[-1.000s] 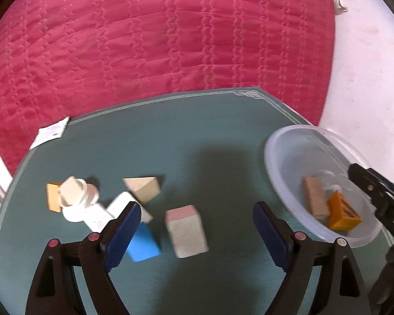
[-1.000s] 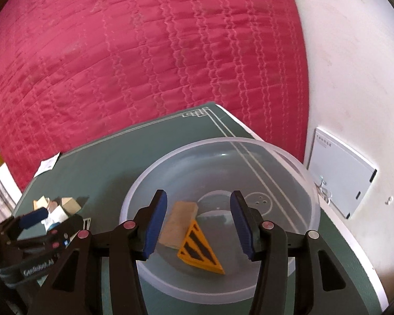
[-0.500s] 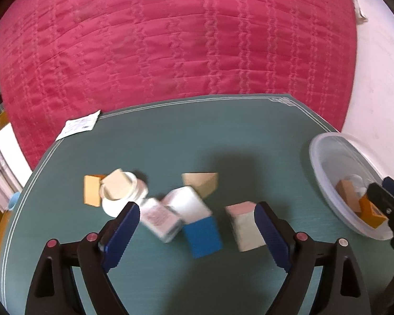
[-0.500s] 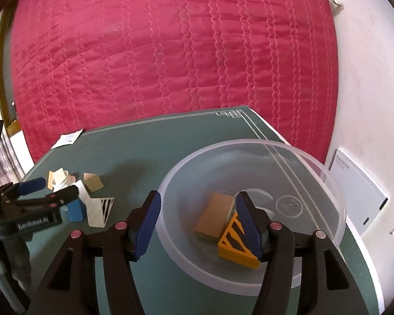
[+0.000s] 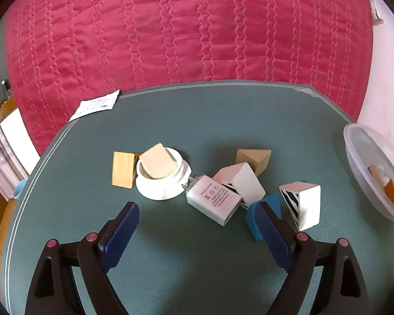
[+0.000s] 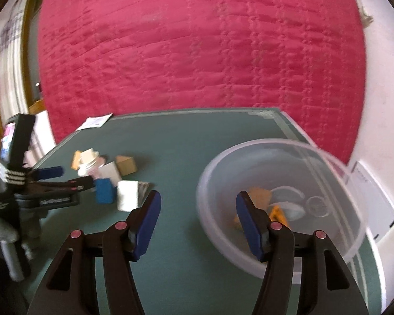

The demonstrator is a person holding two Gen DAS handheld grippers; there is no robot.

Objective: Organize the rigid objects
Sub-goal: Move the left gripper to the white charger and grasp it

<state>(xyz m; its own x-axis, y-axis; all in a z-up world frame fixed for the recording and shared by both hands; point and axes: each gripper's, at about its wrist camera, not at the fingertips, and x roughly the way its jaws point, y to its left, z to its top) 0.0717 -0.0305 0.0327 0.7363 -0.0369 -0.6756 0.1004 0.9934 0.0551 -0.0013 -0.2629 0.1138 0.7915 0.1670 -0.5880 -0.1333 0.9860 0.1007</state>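
**Reaching for the next loose piece**

The white rectangular plastic charger [image 5: 214, 200] lies amid wooden blocks on the green mat [image 5: 170, 120]. We judge a pickup comes next, then the clear plastic bowl [image 6: 328, 162]. Our left gripper [image 5: 197, 232] hovers tilted down, jaws wide, empty; right gripper [image 6: 198, 223] open, empty.

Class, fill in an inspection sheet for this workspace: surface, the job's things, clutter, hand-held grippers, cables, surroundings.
Surface: green table mat, flat.
Job's things: loose blocks, including blue block and striped block; white charger; white jar with a wooden block in it; clear bowl holding two blocks.
Clutter: paper slip at the mat's edge.
Grippers: left hand-held gripper open, empty; right hand-held gripper open, empty.
Cables: nothing seen.
Surroundings: red quilted cover, white wall.
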